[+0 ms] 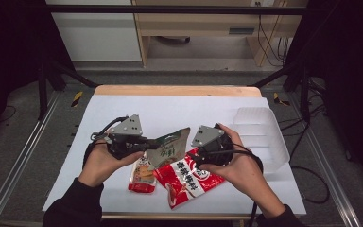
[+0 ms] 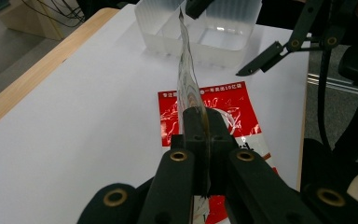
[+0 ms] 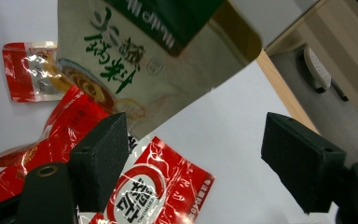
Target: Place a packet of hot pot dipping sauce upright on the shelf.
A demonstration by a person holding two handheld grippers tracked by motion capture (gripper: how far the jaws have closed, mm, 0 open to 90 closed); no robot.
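Note:
A beige and green snack packet [image 1: 170, 145] is held up over the table, with my left gripper [image 1: 145, 142] shut on its left edge. In the left gripper view the packet [image 2: 188, 74] shows edge-on, rising from the shut jaws of my left gripper [image 2: 200, 116]. My right gripper [image 1: 196, 150] stands open just right of the packet, with nothing between its fingers. In the right gripper view the packet [image 3: 135, 60] hangs ahead of that open gripper [image 3: 200, 154]. A large red packet [image 1: 189, 178] lies flat beneath both grippers.
A small red sachet [image 1: 142, 177] lies at the front left of the white table cover [image 1: 170, 109]. A clear plastic tray [image 1: 263, 137] sits at the right side. The table's wooden far edge [image 1: 177, 90] runs along the back.

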